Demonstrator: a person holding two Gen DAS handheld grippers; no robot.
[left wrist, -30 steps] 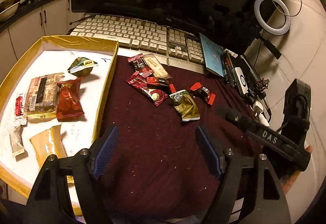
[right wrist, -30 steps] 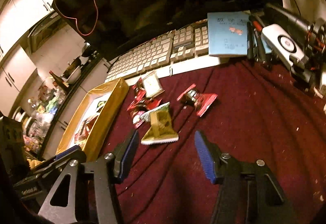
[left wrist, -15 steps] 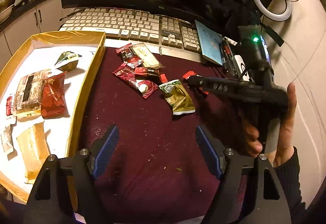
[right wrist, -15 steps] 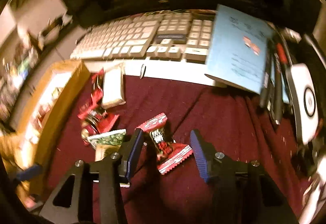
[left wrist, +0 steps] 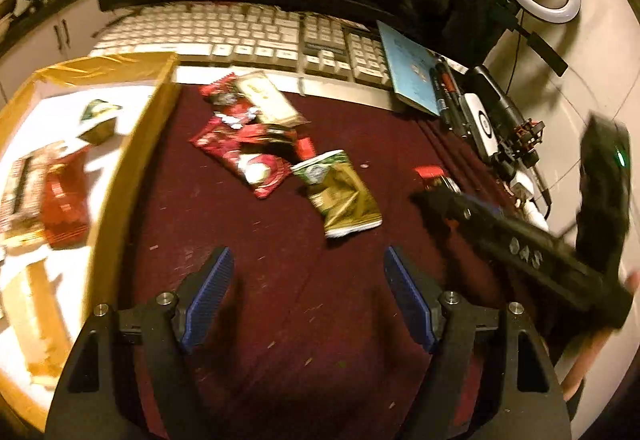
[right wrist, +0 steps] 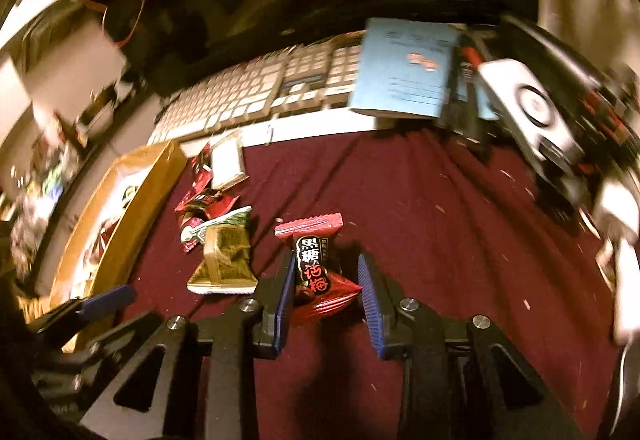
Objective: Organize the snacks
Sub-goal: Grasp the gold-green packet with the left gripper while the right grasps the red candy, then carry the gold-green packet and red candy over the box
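Blue-padded fingers (right wrist: 285,290) of the right gripper (right wrist: 324,294) are sitting either side of a red candy packet (right wrist: 316,272), left pad touching, right pad showing a slight gap. Left gripper (left wrist: 308,292) is hovering with fingers spread wide over the maroon cloth (left wrist: 260,260). Toward 12 o'clock, a green-gold packet (left wrist: 344,199) and red wrappers (left wrist: 244,147) are lying loose; at 10 o'clock the gold-rimmed tray (left wrist: 132,163) is holding more snacks. Beyond, a keyboard (left wrist: 240,35) is resting.

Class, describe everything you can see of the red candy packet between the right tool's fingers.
The red candy packet is a glossy, crinkled wrapper with crimped, serrated ends and a black panel bearing white and red Chinese characters. It lies on the maroon cloth between the blue pads of the right tool; the left pad touches it, the right shows a gap. The green-gold packet lies beside it, apart.
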